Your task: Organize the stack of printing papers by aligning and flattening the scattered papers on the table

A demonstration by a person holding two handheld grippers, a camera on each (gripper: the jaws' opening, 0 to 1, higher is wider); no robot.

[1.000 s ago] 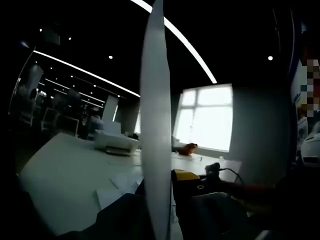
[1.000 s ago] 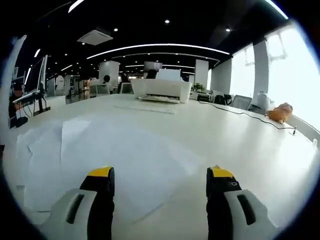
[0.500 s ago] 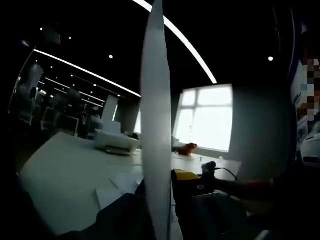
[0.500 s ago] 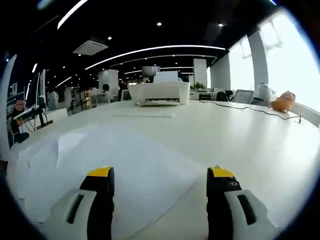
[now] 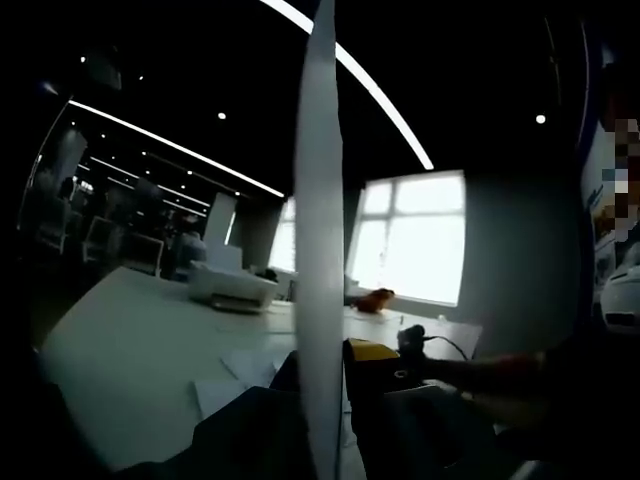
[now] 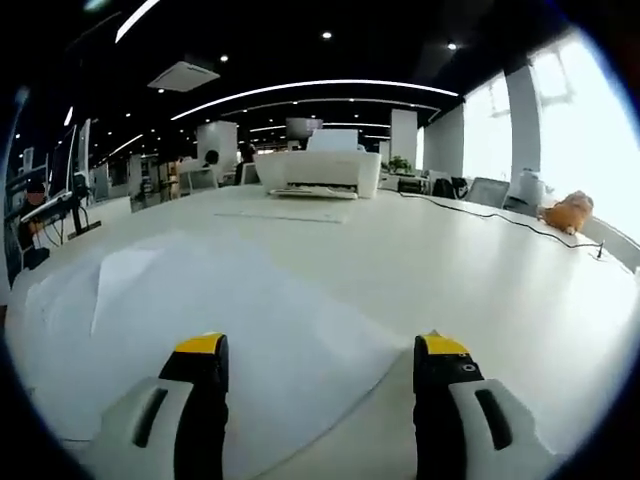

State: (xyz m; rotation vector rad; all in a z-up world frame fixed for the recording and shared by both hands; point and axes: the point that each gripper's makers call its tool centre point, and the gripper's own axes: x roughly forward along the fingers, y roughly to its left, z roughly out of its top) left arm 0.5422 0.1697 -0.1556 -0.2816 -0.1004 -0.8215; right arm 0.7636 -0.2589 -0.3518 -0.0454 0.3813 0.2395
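In the left gripper view a white sheaf of paper [image 5: 320, 230] stands edge-on, running from the top of the picture down between my left gripper's [image 5: 325, 365] jaws. The gripper is shut on it, with one yellow fingertip [image 5: 372, 350] showing just right of the paper. More loose sheets [image 5: 235, 375] lie flat on the table behind it. In the right gripper view my right gripper [image 6: 320, 345] is open, its yellow-tipped jaws wide apart. It hangs low over overlapping white sheets [image 6: 220, 320] spread on the white table [image 6: 480, 270], holding nothing.
A white printer [image 6: 318, 172] stands at the table's far side, also visible as the printer [image 5: 235, 286] in the left gripper view. A black cable [image 6: 480, 225] runs toward an orange object [image 6: 566, 213] at the right. A person's arm [image 5: 500, 370] reaches in from the right. Desks and monitors fill the left background.
The right gripper view has shifted a little, bringing the spread sheets closer under the open jaws. The held paper edge has leaned slightly right in the left gripper view.
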